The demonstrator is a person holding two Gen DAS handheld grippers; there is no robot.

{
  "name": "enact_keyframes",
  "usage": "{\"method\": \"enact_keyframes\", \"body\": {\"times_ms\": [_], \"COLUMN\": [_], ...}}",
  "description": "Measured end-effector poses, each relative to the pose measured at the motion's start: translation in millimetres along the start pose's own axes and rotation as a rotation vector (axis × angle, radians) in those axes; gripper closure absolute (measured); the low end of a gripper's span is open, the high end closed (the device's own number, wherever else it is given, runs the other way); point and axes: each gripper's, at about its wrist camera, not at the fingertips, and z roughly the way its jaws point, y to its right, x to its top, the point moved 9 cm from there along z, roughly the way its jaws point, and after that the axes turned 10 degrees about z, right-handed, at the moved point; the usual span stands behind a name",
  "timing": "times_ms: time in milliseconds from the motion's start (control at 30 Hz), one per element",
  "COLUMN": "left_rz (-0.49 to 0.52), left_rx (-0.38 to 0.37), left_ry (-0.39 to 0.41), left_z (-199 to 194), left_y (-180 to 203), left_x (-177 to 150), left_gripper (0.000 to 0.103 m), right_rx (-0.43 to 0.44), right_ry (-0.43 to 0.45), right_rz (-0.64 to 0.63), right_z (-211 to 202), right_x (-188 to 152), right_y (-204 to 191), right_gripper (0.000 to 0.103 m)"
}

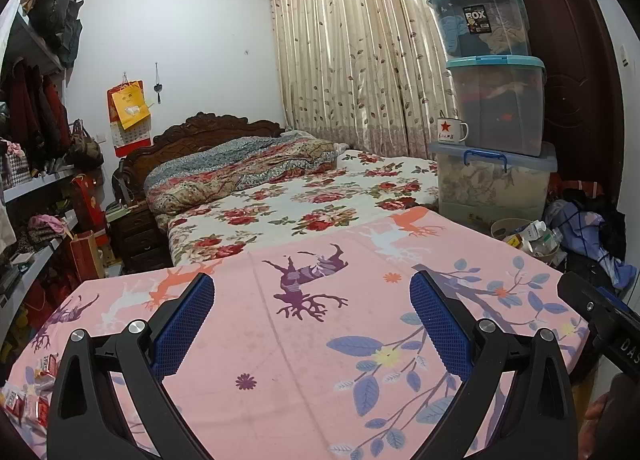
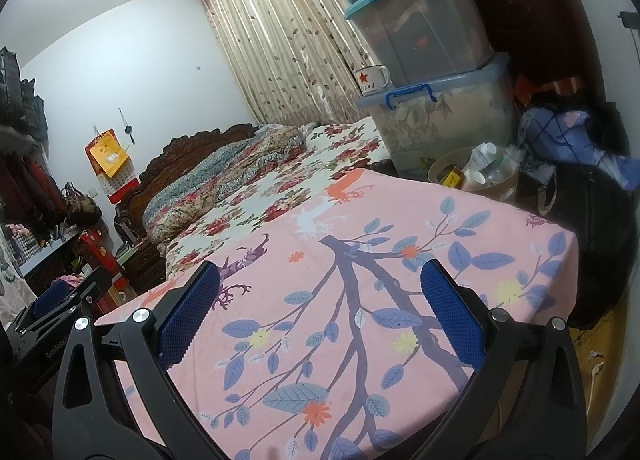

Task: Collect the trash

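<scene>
Red-and-white snack wrappers (image 1: pixel 30 392) lie at the near left corner of a table under a pink cloth with deer and leaf prints (image 1: pixel 288 340). A round tan bin (image 1: pixel 528 238) holding bottles and cartons stands on the floor past the table's far right edge; it also shows in the right wrist view (image 2: pixel 474 176). My left gripper (image 1: pixel 312 324) is open and empty above the cloth, right of the wrappers. My right gripper (image 2: pixel 320 312) is open and empty above the cloth (image 2: pixel 340 300). The right gripper's body shows at the right edge of the left wrist view (image 1: pixel 600 320).
A bed with a floral cover (image 1: pixel 304 196) lies beyond the table. Stacked plastic storage boxes (image 1: pixel 496 108) with a white star mug (image 1: pixel 452 130) stand at the right by the curtains. Shelves with clothes and bags (image 1: pixel 36 164) line the left wall. Bags and clothes (image 2: pixel 576 164) lie beside the bin.
</scene>
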Motion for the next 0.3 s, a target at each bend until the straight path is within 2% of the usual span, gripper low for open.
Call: {"method": "enact_keyframes", "body": {"times_ms": [300], "left_rz": [-0.011], "left_rx": [-0.012], "left_ry": [-0.006], "left_z": [-1.3], "left_y": [-1.4], "left_x": [-0.3], "left_gripper": [0.009], "right_rx": [0.001], "right_ry": [-0.004], "right_rz": [0.001], "right_z": [2.0], "right_x": [-2.6], "right_y": [1.9], "right_gripper": [0.003]}}
